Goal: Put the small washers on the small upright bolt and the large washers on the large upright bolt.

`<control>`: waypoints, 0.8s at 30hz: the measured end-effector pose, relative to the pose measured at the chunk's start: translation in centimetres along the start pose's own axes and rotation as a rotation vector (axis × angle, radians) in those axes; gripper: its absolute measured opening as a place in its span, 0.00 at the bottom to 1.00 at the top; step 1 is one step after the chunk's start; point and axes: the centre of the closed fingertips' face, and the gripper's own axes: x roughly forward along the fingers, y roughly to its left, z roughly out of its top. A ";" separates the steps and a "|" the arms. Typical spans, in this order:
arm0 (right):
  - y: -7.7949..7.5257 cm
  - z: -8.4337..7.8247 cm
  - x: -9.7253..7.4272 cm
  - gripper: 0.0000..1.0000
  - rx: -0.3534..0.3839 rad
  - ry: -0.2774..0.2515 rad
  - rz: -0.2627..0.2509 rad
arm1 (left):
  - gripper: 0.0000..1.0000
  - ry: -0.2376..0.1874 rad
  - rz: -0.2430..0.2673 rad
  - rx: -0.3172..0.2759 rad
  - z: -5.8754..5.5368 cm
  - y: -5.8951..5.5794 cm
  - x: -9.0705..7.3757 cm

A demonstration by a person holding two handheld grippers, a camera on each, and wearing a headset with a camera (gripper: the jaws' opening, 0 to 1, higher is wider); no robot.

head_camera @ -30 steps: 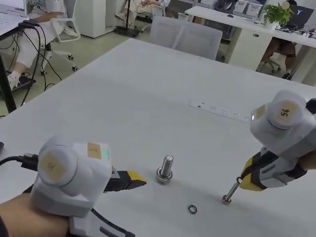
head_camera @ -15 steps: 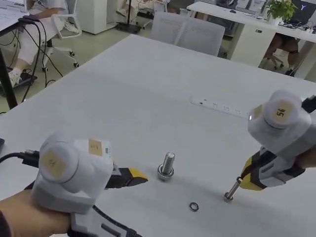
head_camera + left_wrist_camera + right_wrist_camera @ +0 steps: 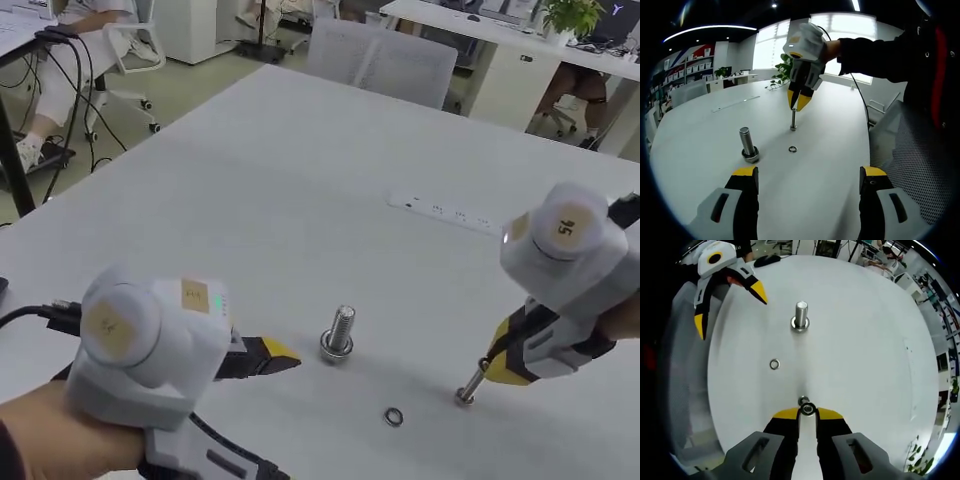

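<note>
Directly above the small upright bolt (image 3: 793,119), the right gripper (image 3: 807,416) is shown with jaws clenched on what appears to be a small washer (image 3: 807,408), in line with the bolt's vertical axis. The left gripper (image 3: 808,172), jaws released, is held nearer the large upright bolt (image 3: 746,145). A loose washer (image 3: 792,148) lies on the desk (image 3: 300,180) between the bolts. Whether the held washer is threaded over the bolt tip is hidden by the jaws.

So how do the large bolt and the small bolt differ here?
The large bolt is thick, the small bolt thin. The large bolt stands alone; the right gripper holds a small washer at the small bolt's top. Both stand upright on the table.
</note>
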 end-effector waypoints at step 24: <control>0.3 -0.2 2.9 0.13 0.018 0.014 0.049 | 0.83 0.009 0.001 -0.008 -0.3 0.0 -0.2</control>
